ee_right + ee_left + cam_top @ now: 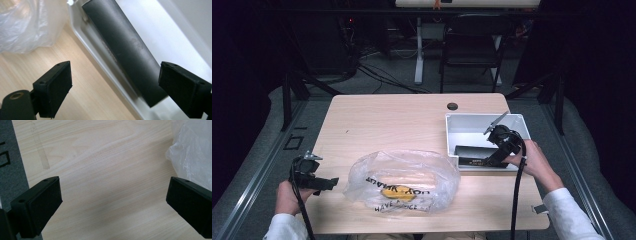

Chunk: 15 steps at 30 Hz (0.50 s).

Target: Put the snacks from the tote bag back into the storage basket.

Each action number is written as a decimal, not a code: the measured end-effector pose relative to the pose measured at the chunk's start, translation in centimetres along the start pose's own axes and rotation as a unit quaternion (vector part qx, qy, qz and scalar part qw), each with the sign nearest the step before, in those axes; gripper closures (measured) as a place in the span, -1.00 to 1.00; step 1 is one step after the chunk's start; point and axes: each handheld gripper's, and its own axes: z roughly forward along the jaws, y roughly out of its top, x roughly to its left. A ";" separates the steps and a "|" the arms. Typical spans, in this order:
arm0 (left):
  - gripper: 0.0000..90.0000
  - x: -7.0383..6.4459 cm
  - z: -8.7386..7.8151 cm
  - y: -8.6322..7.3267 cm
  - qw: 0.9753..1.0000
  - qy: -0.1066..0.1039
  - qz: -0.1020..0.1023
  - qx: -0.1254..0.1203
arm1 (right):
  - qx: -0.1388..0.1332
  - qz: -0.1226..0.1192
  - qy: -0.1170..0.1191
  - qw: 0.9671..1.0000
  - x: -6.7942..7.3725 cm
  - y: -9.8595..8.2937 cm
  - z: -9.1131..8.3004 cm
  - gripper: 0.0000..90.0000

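A crumpled clear plastic bag (404,181) with black lettering and a yellow mark lies on the wooden table (387,125), near its front middle. My left gripper (329,184) stands open just left of the bag, nothing between its jaws; the bag's edge (192,150) shows at the right of the left gripper view. A long black box (474,155) lies in a white tray (512,122) at the right. My right gripper (489,161) is open over the tray's front wall (100,57), with the black box (125,50) ahead between its jaws.
A round cable hole (452,106) sits near the table's far edge. Behind the table stand a black chair (472,45) and a white desk leg (418,50). Grey floor (10,162) borders the table's left edge.
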 end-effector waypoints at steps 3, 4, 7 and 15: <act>-1.00 0.0 0.0 0.0 1.000 0.000 0.001 -0.001 | -0.015 0.015 -0.004 1.000 0.8 -1.1 -0.8 -0.75; -1.00 0.0 0.0 0.0 1.000 0.001 0.001 -0.001 | -0.017 0.009 -0.006 1.000 1.2 -1.4 -1.1 -0.75; -1.00 0.0 -0.1 0.0 1.000 0.001 0.002 -0.001 | -0.029 0.018 -0.011 0.999 2.2 -2.6 -1.6 -0.75; -1.00 -0.1 -0.1 0.0 1.000 -0.001 0.003 -0.002 | -0.049 0.047 -0.022 0.997 4.8 -5.9 -1.7 -0.75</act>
